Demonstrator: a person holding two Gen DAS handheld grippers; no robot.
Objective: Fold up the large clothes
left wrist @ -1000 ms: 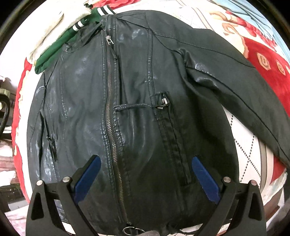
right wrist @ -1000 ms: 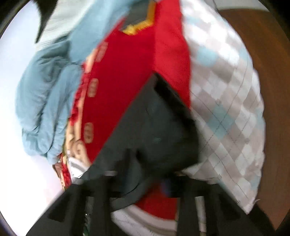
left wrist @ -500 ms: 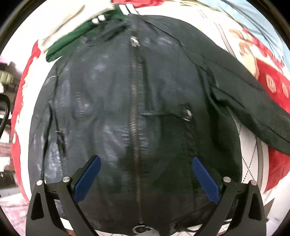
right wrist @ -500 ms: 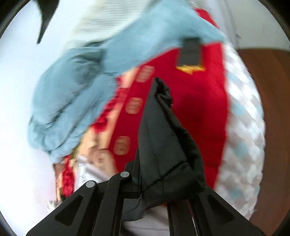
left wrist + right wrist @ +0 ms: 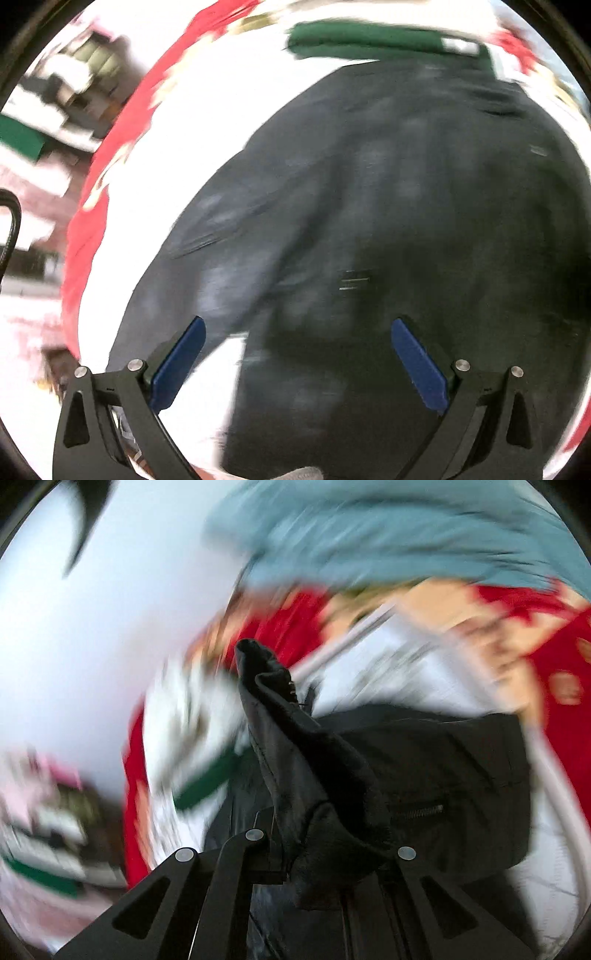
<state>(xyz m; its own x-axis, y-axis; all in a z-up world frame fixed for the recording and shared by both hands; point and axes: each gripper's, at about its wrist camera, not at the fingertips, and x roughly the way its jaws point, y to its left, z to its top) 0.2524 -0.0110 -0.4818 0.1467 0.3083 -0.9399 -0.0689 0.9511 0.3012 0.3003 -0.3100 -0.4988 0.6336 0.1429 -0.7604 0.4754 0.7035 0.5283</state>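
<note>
A black leather jacket (image 5: 388, 240) lies spread on the bed and fills most of the blurred left wrist view. My left gripper (image 5: 295, 362) is open, its blue pads (image 5: 177, 365) wide apart just above the jacket's lower part, holding nothing. My right gripper (image 5: 314, 856) is shut on the jacket's sleeve (image 5: 291, 746), which stands up bunched between the fingers. The jacket body (image 5: 443, 782) shows beyond it, with a zip pocket.
The bed has a red and white patterned cover (image 5: 96, 206). A green garment with white stripes (image 5: 369, 40) lies beyond the jacket. A light blue garment (image 5: 388, 531) lies at the far side. Cluttered shelves (image 5: 55, 96) stand left of the bed.
My left gripper has swung left over the jacket, still open. My right gripper has carried the sleeve from the bed's edge over toward the jacket body. Both views are now motion-blurred.
</note>
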